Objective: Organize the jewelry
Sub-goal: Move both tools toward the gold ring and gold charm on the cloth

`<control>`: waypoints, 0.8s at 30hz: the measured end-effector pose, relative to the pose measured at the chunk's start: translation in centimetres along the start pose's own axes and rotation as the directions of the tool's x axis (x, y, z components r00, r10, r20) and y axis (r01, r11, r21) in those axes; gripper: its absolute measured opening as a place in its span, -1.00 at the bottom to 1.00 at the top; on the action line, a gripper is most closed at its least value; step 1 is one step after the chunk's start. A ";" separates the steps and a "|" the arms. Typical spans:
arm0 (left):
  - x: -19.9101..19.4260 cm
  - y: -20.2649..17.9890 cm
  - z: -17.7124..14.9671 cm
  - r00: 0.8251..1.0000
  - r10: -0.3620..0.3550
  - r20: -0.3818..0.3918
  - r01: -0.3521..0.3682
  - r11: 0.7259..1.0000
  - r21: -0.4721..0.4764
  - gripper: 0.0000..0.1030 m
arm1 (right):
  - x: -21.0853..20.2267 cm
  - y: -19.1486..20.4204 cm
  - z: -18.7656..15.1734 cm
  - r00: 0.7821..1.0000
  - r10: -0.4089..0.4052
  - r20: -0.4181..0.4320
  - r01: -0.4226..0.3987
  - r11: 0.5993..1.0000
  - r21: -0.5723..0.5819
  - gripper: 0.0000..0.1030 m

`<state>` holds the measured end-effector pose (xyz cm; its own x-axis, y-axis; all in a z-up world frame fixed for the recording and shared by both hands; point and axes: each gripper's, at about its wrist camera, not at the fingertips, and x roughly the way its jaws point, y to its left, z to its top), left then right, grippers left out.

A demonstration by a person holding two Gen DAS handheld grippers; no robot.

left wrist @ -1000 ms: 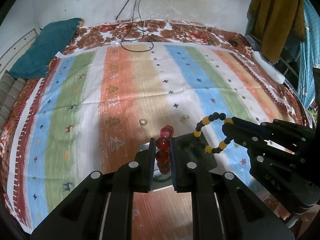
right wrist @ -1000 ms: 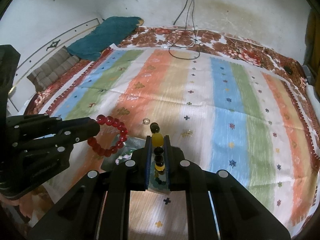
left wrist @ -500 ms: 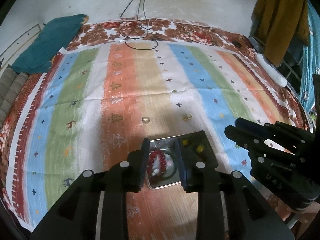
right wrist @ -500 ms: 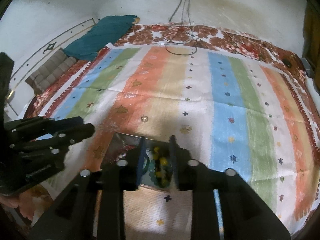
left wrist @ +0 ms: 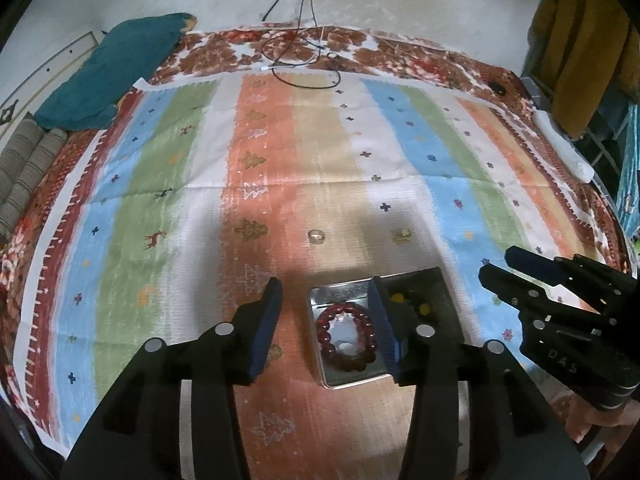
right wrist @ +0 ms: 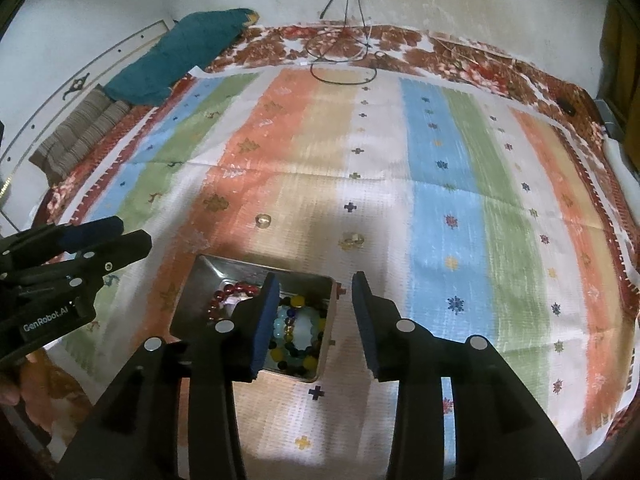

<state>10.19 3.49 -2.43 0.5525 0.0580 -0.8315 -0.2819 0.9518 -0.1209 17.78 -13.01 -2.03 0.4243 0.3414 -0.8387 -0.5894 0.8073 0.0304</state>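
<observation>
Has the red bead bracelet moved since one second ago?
Yes. The red bead bracelet was held up between the fingers of the left gripper; now it lies down inside the metal tin on the striped cloth.

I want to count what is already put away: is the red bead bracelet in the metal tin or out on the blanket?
In. The red bead bracelet lies flat inside the metal tin, free of both open grippers.

Striped cloth [left wrist: 288,184] over floral bedspread [left wrist: 400,56], teal pillow [left wrist: 116,68] at far left, black cable [left wrist: 304,52] by wall, mustard garment [left wrist: 580,52] hanging right
</observation>
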 end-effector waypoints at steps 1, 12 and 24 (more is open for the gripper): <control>0.2 0.1 0.1 1.000 0.007 -0.002 -0.007 1.000 -0.002 -0.06 | 0.1 -0.1 0.1 1.000 -0.002 -0.004 0.002 1.000 0.001 -0.21; 1.5 0.0 1.0 0.999 0.031 -0.025 -0.031 1.000 0.001 0.14 | 1.0 -0.7 0.8 1.000 -0.016 -0.026 0.017 1.000 0.019 -0.05; 3.7 -0.1 2.5 0.997 0.050 -0.060 -0.049 0.998 0.026 0.30 | 3.1 -1.3 2.1 0.997 -0.037 -0.065 0.040 0.999 0.036 0.12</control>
<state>14.24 4.35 -4.09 0.4892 0.0874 -0.8678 -0.2880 0.9553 -0.0662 21.28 -12.00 -3.48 0.4001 0.2786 -0.8731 -0.5467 0.8371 0.0166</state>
